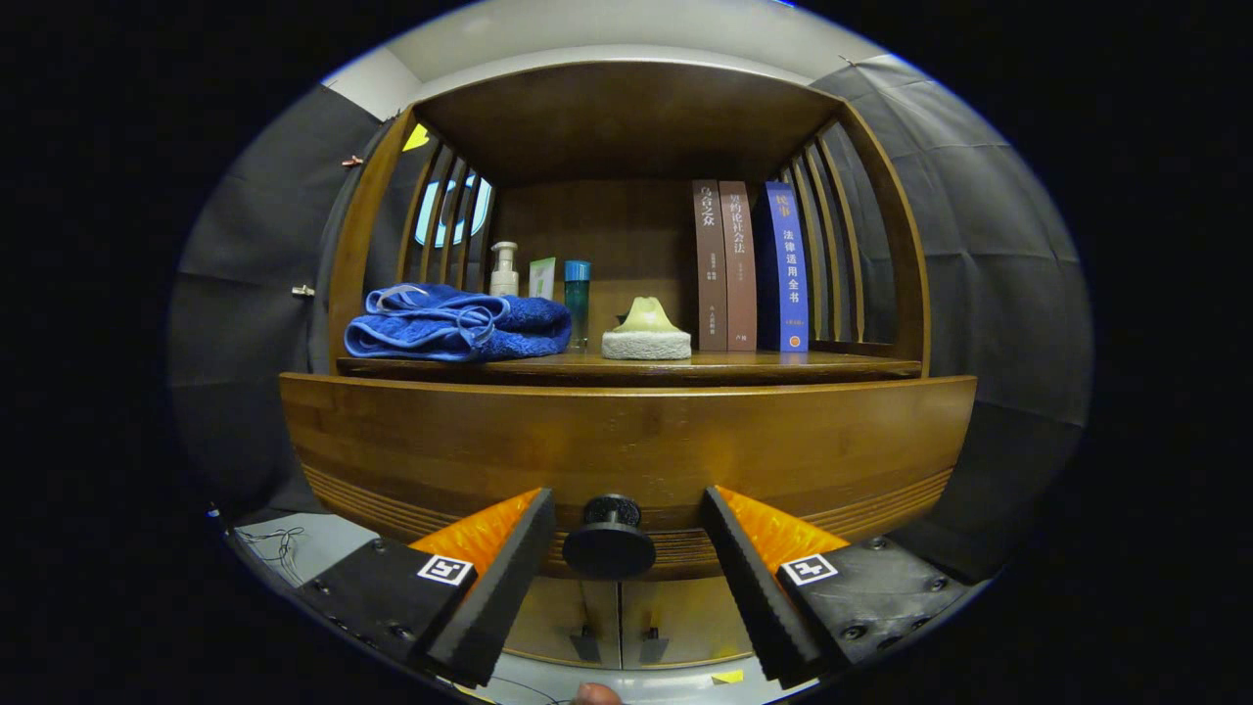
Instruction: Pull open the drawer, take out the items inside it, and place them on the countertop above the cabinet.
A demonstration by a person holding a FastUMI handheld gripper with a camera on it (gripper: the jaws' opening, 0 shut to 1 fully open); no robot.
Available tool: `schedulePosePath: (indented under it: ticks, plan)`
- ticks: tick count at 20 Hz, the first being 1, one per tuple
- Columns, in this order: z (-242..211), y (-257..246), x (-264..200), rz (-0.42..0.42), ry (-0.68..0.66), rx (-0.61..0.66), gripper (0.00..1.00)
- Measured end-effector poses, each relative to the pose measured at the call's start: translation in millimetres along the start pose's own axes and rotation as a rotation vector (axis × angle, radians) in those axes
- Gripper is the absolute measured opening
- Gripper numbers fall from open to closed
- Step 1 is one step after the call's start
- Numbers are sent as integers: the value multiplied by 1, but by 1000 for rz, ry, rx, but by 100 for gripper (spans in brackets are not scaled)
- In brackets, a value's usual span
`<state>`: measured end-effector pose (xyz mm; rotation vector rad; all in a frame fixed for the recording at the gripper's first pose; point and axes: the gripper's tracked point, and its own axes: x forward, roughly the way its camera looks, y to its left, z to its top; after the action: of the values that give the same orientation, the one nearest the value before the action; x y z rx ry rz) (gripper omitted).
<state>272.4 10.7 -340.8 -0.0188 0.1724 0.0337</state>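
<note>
The hand-held gripper stood spread wide, its two fingers flanking the round dark knob of the drawer without touching it; the knob sat in the gap between them, with clear space on either side. The drawer front bulged towards the camera, but whether it stood flush with the cabinet or slightly pulled out could not be told from this angle, and its inside was hidden, so what it held, if anything, was unknown. On the counter above it lay a folded blue towel, a pump bottle, a small green box, a blue-capped bottle, a pale sponge-like block and three books upright against the slatted side. That scene would suit the fingers lining up on the knob to pull the drawer, or a late stage with things already set on the counter and the drawer pushed back; the picture did not settle which. If a pull was in hand, the fingers would need to close squarely on the knob's neck and draw straight back. Bare counter showed along the front edge and before the books; the slatted sides and the shelf roof hemmed in any reach, and below, the cabinet doors met just under the knob.
</note>
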Motion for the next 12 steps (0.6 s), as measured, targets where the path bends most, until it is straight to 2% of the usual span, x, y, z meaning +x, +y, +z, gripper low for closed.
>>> schedulePosePath:
  ticks: [8,12]
  plan:
    - [0,-1,41,0,11,-14,99]
    - [1,-2,46,-5,-5,4,99]
